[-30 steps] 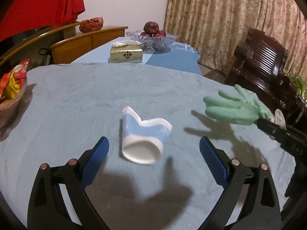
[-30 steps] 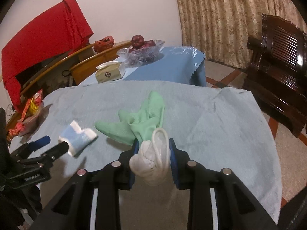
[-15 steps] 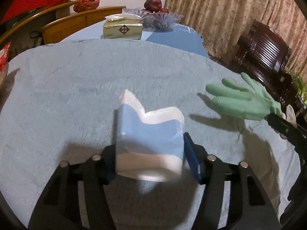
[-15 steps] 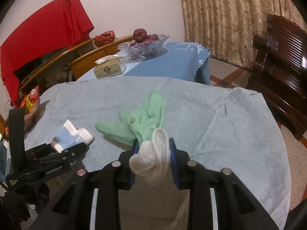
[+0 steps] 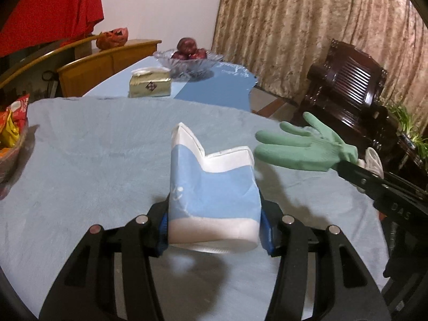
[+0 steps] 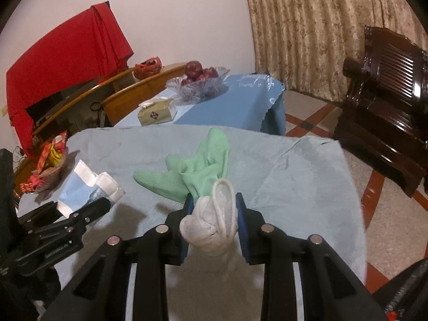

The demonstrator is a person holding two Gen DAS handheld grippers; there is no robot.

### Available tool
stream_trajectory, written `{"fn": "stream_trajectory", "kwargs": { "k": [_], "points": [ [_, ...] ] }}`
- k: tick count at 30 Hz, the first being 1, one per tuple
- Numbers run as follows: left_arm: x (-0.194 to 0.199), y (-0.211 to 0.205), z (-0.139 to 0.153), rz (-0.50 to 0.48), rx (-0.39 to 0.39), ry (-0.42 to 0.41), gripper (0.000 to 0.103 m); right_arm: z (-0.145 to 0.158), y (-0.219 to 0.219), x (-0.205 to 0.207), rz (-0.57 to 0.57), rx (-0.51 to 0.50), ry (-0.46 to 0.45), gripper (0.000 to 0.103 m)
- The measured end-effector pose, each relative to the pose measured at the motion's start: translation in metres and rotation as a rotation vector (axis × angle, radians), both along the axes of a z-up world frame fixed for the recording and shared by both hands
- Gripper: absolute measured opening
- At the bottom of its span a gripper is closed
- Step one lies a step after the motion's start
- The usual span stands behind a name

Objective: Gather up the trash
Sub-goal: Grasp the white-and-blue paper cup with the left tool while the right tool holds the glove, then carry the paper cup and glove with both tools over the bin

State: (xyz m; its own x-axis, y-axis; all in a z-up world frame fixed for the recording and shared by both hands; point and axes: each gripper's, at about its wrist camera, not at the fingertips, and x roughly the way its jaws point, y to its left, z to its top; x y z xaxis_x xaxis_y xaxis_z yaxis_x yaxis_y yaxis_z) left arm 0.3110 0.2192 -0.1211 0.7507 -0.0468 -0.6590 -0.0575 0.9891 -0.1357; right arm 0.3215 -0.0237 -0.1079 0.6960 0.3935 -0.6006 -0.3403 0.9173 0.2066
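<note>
L gripper (image 5: pixel 214 230) has its blue pads clamped on both sides of the cup (image 5: pixel 211 195), a squashed blue & white paper one w/ a notched, torn-looking rim pointing away from the cam. Jaws have just been closing, about half-way in now, cup between them and pinched. Cup looks lifted off the cloth (image 5: pixel 93 160), there's a shadow under it. In the R wrist view the same cup (image 6: pixel 88 187) sticks out past the L gripper's black fingers at the left edge.

R gripper (image 6: pixel 212 224) is closed down narrow on the glove (image 6: pixel 198 171), green w/ a white rolled cuff bunched right between the pads. Glove fingers splay fwd above the cloth, not lying flat. From the L cam the glove (image 5: pixel 302 147) hangs out in the air to the right of the cup, near it but not touching.

Other stuff: snack basket (image 6: pixel 48 165) at the table's left edge, tissue box (image 5: pixel 149 85) & fruit bowl (image 5: pixel 187 58) on the 2nd table behind, dark wood chair (image 6: pixel 385 101) off to the right, curtain (image 5: pixel 307 26) at the back, red cloth (image 6: pixel 64 61) draped top left.
</note>
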Motion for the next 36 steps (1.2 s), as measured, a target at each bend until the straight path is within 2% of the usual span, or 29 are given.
{"fn": "stream_trajectory", "kwargs": {
  "k": [9, 23, 36],
  "points": [
    [-0.037, -0.051, 0.044, -0.015, -0.017, -0.067, 0.051, 0.038, -0.049, -0.043, -0.035, 0.006, -0.046, 0.03],
    [-0.084, -0.153, 0.082, -0.133, -0.055, -0.149, 0.051, 0.082, -0.159, -0.129, -0.161, 0.002, -0.113, 0.03],
    [-0.118, -0.255, 0.08, -0.294, -0.061, -0.152, 0.051, 0.086, -0.259, -0.187, -0.323, -0.025, -0.123, 0.03]
  ]
}}
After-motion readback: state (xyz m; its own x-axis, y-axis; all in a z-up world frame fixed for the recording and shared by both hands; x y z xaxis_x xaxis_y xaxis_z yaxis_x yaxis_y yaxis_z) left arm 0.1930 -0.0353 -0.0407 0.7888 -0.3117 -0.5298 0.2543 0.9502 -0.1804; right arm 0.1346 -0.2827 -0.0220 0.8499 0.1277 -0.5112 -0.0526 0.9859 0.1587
